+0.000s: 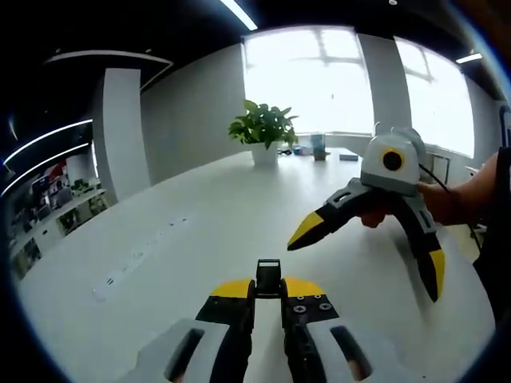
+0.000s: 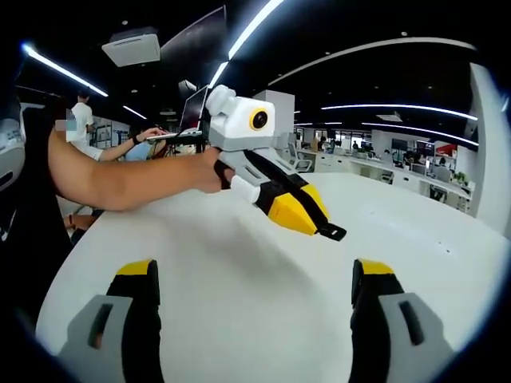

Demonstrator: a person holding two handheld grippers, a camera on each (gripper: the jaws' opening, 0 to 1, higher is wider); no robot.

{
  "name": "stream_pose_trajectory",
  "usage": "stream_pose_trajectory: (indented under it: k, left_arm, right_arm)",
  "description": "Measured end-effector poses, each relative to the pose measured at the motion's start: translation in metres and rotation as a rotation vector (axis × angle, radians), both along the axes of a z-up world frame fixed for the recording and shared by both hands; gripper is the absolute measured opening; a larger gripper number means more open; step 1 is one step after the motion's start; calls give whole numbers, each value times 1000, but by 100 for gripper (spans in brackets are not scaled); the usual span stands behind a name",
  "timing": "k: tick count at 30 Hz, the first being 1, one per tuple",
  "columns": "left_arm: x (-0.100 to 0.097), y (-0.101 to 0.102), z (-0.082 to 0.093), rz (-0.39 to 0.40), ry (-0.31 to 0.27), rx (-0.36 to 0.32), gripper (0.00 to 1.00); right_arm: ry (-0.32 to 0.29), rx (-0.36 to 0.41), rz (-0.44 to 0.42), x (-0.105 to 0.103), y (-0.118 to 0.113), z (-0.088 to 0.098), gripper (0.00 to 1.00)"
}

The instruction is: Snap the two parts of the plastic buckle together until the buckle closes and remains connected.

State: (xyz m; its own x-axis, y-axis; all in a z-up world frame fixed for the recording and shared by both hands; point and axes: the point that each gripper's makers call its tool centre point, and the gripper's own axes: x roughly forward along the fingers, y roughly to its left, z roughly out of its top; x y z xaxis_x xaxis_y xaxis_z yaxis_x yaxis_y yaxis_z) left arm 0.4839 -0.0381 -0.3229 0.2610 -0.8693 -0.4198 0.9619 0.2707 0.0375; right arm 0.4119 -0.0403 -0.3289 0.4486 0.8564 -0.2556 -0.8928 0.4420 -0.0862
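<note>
In the left gripper view, my left gripper (image 1: pixel 268 291) is shut on a small black plastic buckle part (image 1: pixel 268 277), which sticks out past the yellow tips above the white table (image 1: pixel 184 239). To the right, my right gripper (image 1: pixel 370 257) hovers with its jaws spread wide and nothing between them. In the right gripper view, my right gripper (image 2: pixel 254 275) stands open over the table (image 2: pixel 239 319). The left gripper (image 2: pixel 313 222) comes in from the upper left, and the black buckle part (image 2: pixel 332 232) pokes from its tip.
A potted plant (image 1: pixel 263 128) and small items stand at the table's far end by bright windows. A person's forearm (image 2: pixel 120 179) holds the left gripper. Other people (image 2: pixel 80 120) are behind at desks. A grey pillar (image 1: pixel 124 128) stands left.
</note>
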Motion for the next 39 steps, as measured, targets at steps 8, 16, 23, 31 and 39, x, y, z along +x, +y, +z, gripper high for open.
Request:
stream_pose_trajectory:
  k: [8, 16, 23, 31, 39]
  left_arm:
    - [8, -1, -1, 9, 4, 0, 10]
    - [14, -3, -1, 12, 4, 4, 10]
    - [21, -4, -3, 22, 10, 5, 10]
    - [27, -6, -6, 28, 19, 5, 10]
    - [35, -10, -5, 32, 24, 3, 10]
  right_arm:
    - [5, 2, -2, 0, -1, 0, 100]
    - [4, 2, -2, 0, -1, 1, 100]
    - [7, 3, 5, -2, -1, 1, 100]
    - [9, 2, 8, -2, -1, 1, 100]
    - [8, 3, 7, -2, -2, 2, 100]
